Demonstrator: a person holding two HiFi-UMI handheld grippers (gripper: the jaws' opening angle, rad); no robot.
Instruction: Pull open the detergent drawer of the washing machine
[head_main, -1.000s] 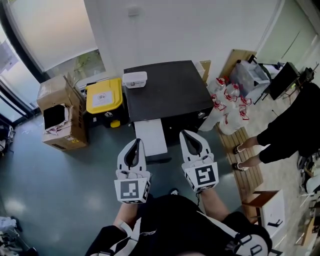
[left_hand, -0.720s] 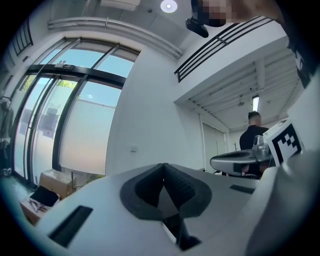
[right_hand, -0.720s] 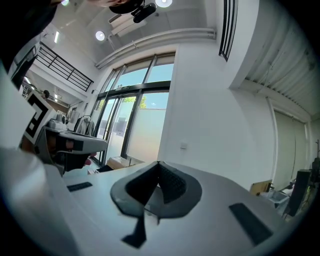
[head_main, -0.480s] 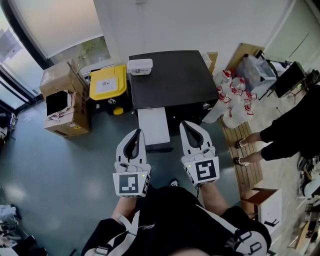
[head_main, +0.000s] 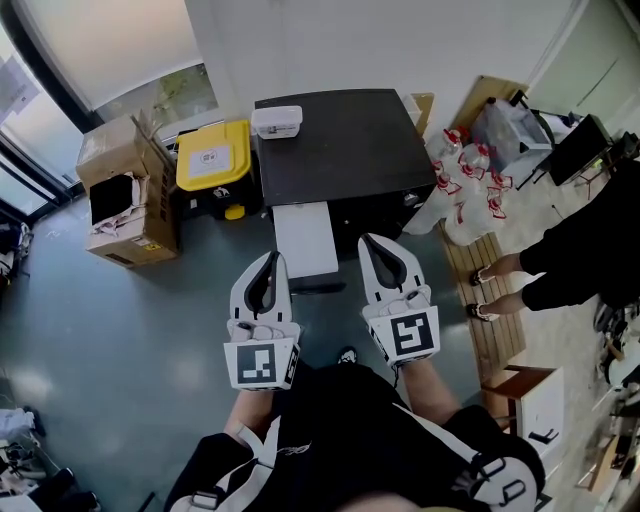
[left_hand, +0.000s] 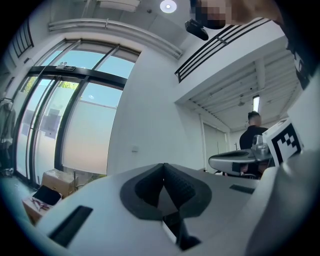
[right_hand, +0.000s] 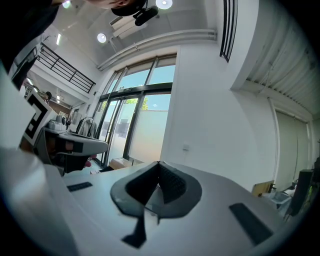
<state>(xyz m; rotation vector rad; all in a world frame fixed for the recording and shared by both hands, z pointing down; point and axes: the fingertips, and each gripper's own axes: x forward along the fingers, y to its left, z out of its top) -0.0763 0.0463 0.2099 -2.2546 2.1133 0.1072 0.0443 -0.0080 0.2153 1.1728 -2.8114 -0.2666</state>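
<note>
The washing machine (head_main: 340, 150) shows from above as a black flat-topped box against the white wall. A long white drawer (head_main: 305, 238) sticks out of its front left toward me, with a dark bar at its near end. My left gripper (head_main: 270, 258) hovers level just left of that near end, jaws shut on nothing. On the drawer's right my right gripper (head_main: 368, 242) is also shut and empty. In the left gripper view the left gripper (left_hand: 163, 170) has its pads meeting, and in the right gripper view so does the right gripper (right_hand: 159, 170). Both views face the wall.
A small white box (head_main: 277, 121) lies on the machine's top. A yellow-lidded bin (head_main: 212, 156) and an open cardboard box (head_main: 120, 195) stand to the left. Packed bottles (head_main: 465, 190), a wooden pallet (head_main: 490, 300) and a standing person (head_main: 580, 250) are on the right.
The head view has shifted a little, so the machine sits slightly higher in the picture. Both grippers stay side by side by the drawer, still shut.
</note>
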